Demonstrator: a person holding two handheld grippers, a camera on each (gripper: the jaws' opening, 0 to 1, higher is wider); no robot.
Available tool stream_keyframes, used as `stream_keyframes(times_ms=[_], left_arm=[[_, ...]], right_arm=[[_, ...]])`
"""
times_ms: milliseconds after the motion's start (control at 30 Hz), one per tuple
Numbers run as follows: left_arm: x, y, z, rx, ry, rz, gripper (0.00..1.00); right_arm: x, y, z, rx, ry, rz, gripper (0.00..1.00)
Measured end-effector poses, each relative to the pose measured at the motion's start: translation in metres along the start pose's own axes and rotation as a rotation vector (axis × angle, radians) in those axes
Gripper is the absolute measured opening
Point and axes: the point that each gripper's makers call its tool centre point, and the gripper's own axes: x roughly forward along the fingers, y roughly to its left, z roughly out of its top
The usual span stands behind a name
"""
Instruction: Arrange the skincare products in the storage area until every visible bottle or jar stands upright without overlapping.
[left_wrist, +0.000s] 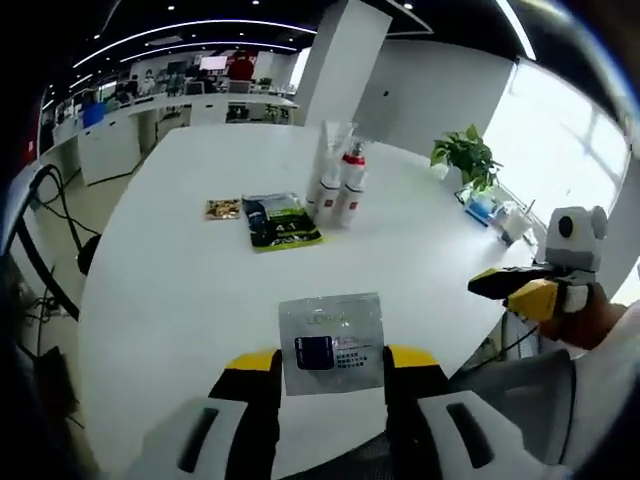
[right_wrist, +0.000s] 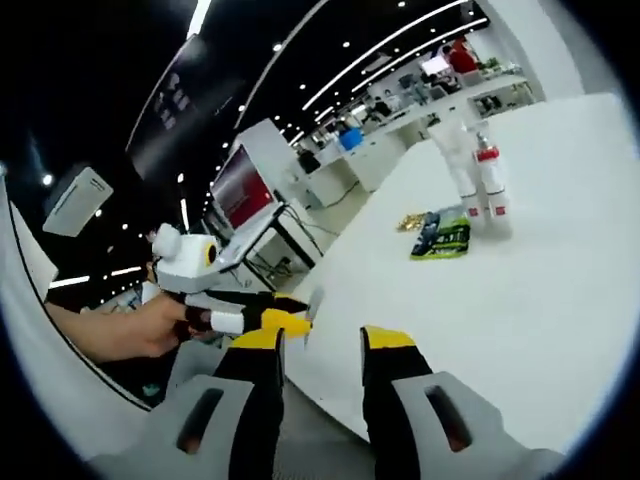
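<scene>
A flat silver sachet with a dark label is held between the yellow-tipped jaws of my left gripper, above the near edge of the white table. Farther across the table, a white bottle with a red cap stands upright among two other pale bottles. Beside them lie a green-and-black packet and a small gold packet. My right gripper is open with nothing between its jaws. It hovers off the table's edge and shows from the side as the right gripper. The left gripper shows edge-on in a hand.
A potted plant and small items sit at the table's far right edge. Desks and monitors stand beyond the table. Cables trail on the floor to the left. A person's sleeve is at the lower right.
</scene>
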Motion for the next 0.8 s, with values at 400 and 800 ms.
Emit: stream_keyframes(times_ms=[400, 800], left_arm=[[0.002, -0.062, -0.013, 0.122, 0.015, -0.087, 0.41], [-0.002, -0.082, -0.015, 0.247, 0.024, -0.123, 0.42]], right_arm=[[-0.003, -0.008, -0.011, 0.166, 0.009, -0.002, 0.26], [-0.004, -0.002, -0.024, 0.258, 0.071, 0.030, 0.01]])
